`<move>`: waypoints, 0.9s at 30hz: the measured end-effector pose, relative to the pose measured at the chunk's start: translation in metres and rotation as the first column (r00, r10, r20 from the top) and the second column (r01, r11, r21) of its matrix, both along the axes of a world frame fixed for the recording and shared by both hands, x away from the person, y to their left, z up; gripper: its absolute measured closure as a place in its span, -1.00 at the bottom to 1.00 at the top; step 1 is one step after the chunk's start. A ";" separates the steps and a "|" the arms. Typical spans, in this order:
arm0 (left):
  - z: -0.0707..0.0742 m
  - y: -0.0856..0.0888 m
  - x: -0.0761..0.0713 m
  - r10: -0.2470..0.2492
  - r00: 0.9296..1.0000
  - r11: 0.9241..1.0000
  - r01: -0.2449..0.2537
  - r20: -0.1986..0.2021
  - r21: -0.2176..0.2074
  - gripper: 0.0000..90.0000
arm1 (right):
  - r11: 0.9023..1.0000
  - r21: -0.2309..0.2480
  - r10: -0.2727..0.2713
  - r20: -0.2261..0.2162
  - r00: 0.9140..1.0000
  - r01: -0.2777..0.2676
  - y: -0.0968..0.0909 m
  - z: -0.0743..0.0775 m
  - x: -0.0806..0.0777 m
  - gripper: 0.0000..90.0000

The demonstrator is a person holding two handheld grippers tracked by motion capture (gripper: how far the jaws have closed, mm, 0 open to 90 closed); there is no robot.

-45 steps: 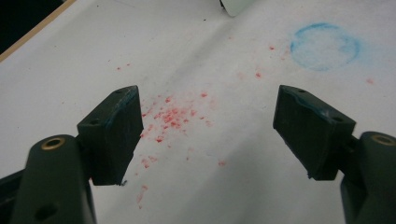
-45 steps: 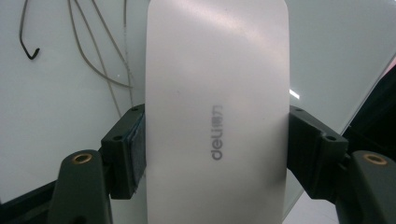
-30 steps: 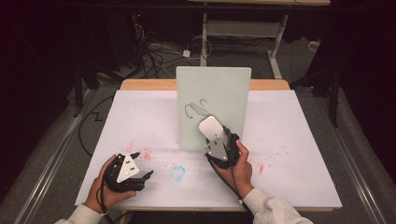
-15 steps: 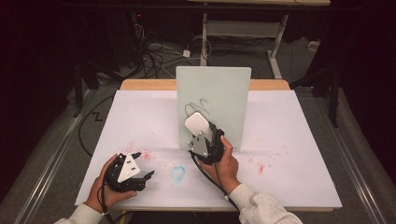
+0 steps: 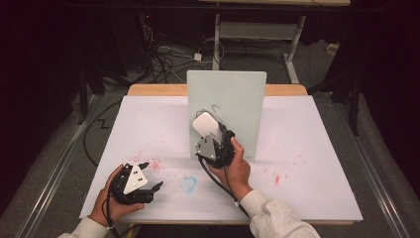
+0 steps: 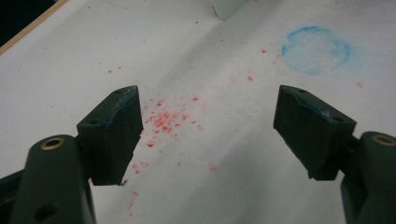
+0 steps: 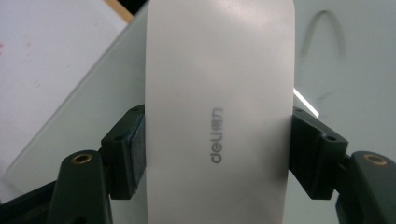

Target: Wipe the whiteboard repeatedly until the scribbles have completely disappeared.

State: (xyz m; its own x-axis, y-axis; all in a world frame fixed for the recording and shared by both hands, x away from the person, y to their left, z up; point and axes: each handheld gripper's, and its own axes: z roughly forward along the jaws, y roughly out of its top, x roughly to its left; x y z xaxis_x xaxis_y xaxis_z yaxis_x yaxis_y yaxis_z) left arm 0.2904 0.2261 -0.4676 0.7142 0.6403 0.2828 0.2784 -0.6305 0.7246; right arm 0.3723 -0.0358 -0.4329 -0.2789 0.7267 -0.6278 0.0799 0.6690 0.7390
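High view: table sheet [image 5: 148, 124] bright, evenly lit from above; surrounding floor dark, murky. Soft shadows only. Left gripper view sharp at centre, jaws softly blurred. Right gripper view: white eraser [image 7: 219, 93] mild glare, close-up soft.

White eraser [image 7: 219, 116]: rounded oblong, grey "deli" print, clamped at both long edges, held against upright pale board [image 5: 237, 106], lower left.

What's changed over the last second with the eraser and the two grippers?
The right gripper, clamped on the white eraser, has slid up and left across the upright board. The pen marks on the board remain. The left gripper stayed open on the table.
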 end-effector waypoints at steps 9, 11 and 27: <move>0.001 0.000 -0.001 -0.001 1.000 1.000 0.001 -0.002 -0.002 -0.49 | 0.987 0.140 -0.078 0.009 0.997 0.076 -0.028 0.030 0.011 -0.31; 0.002 0.000 -0.001 -0.004 1.000 1.000 0.004 -0.003 -0.003 -0.49 | 0.990 0.128 -0.063 0.005 0.998 0.062 -0.022 0.027 0.010 -0.31; 0.003 0.002 -0.004 -0.016 1.000 1.000 0.016 0.006 -0.010 -0.50 | 0.998 -0.055 0.012 -0.034 0.999 -0.014 0.023 0.001 0.000 -0.31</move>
